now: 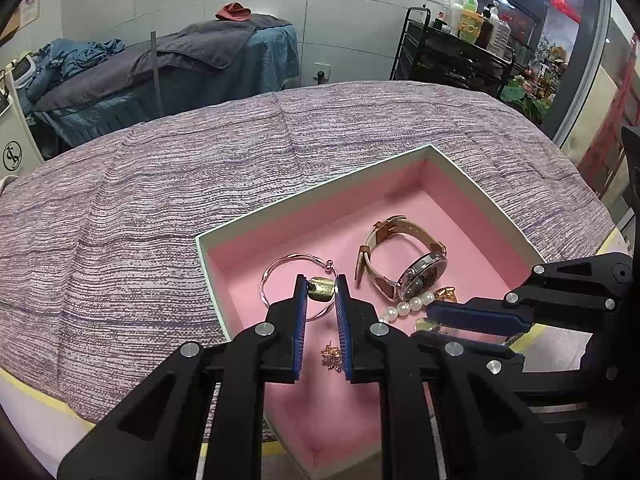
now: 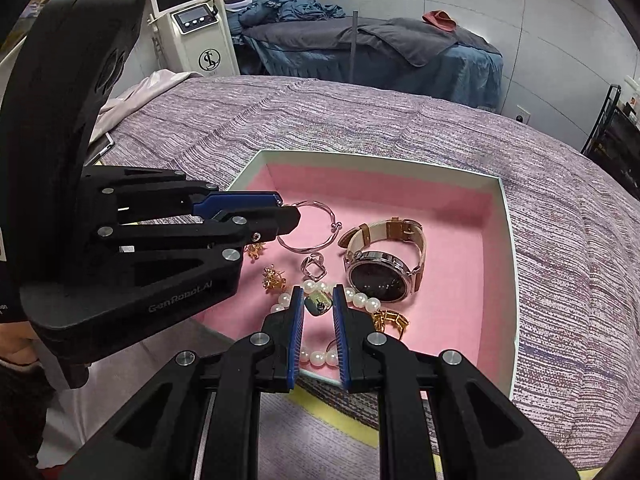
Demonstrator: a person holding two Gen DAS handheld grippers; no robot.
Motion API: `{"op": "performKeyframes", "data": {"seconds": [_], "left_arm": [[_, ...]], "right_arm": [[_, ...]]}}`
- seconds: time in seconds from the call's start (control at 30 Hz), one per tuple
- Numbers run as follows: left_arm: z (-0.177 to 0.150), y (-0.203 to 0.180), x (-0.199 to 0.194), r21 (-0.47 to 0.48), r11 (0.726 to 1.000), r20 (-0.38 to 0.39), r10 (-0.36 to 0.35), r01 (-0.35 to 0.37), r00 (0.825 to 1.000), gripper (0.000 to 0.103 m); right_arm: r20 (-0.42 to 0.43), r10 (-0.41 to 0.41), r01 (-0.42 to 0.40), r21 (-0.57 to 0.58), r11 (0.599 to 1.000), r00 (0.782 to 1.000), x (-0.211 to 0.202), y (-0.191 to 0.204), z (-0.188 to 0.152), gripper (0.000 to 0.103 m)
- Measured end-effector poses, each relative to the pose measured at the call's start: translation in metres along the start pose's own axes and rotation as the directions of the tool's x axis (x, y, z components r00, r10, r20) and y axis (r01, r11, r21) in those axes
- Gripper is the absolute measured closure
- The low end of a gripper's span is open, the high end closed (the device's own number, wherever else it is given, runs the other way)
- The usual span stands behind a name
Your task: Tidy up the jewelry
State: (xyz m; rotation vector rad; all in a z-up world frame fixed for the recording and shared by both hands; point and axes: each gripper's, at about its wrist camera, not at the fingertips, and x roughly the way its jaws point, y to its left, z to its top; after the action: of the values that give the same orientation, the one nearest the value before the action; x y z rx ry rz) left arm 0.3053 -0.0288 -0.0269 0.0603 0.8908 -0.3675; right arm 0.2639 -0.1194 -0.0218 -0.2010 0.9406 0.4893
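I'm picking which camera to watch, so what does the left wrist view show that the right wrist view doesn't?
Only the left wrist view shows the trolley of bottles by the wall. Only the right wrist view shows the white machine with a screen and the silver ring. Both show the pink-lined box, watch, silver bangle and pearl strand.

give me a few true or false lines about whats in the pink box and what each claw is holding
1. The watch lies inside the pink-lined box. True.
2. The left claw is empty. False: it grips a small gold piece.
3. The right claw grips a small gold and dark piece. True.
4. The pearl bracelet lies on the cloth outside the box. False: it is in the box.
5. The silver bangle is in the box. True.
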Motion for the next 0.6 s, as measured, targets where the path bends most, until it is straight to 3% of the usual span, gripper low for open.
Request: {"op": "performKeyframes", "data": {"seconds": [0.6], "left_arm": [[0.008, 0.000, 0.023, 0.002, 0.999, -0.059, 0.036, -0.036, 0.998, 0.088]], "right_arm": [[-0.056, 0.021, -0.017, 0.058, 0.998, 0.998, 0.018, -0.012, 0.007, 0.088]]}}
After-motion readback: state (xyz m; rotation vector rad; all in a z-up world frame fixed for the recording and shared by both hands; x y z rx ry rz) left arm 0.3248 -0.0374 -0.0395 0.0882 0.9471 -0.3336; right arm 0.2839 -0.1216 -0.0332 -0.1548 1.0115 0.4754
